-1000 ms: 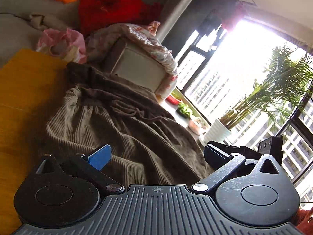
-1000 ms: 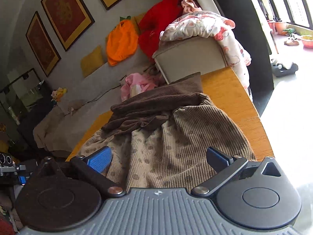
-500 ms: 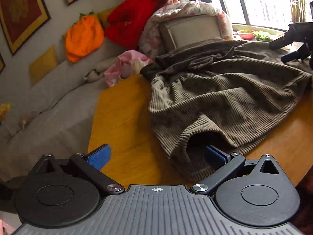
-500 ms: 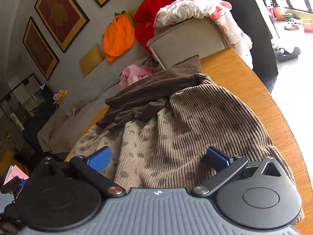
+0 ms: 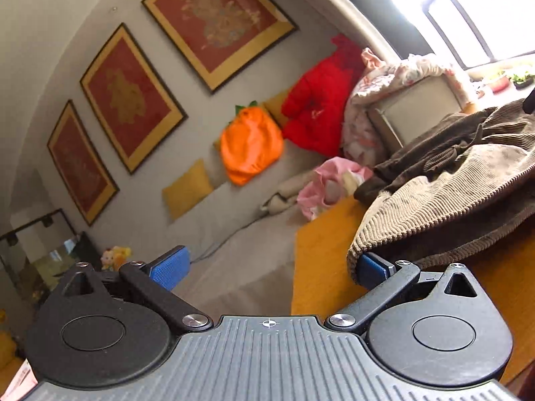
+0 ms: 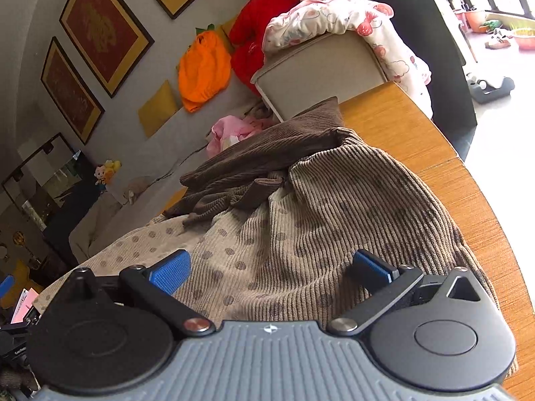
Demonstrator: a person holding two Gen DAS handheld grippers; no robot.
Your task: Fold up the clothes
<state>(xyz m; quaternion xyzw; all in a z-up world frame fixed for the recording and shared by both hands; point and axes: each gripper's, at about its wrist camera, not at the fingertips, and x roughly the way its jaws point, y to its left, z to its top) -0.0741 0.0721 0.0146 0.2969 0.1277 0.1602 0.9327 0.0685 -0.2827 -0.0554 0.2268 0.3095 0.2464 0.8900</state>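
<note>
Garment: a brown corduroy piece (image 6: 334,220) with a paler, dotted inner face lies rumpled on the wooden table (image 6: 394,123), its darker part bunched toward the far end – nothing about it is flat yet.

Near hem: in the left wrist view the ribbed edge (image 5: 394,230) droops over the table's corner, close to the drop.

Left gripper (image 5: 269,269): fingers spread wide, holding nothing; the right-hand blue pad (image 5: 371,265) sits tucked just under that hem while the other pad hangs out past the table edge over the sofa side.

Right gripper (image 6: 269,269): also wide open and empty, low over the cloth near the middle of its closest edge, both pads above fabric.

Risk, left side: if it closes from here I judge it may catch only one thin layer of the hem, or pinch air – the pad off the table has nothing to press against.

Risk, drag: pulling a corner while the dark bunch is tangled could haul the whole heap toward the edge and off the table.

Risk, right side: closing into the middle of the cloth would likely gather a wad, not an edge, so the fold would come out crooked.

Surroundings: a pink bundle (image 5: 326,183) lies just beyond the table's far corner; the sofa (image 5: 234,234) with orange and red cushions is well clear.
</note>
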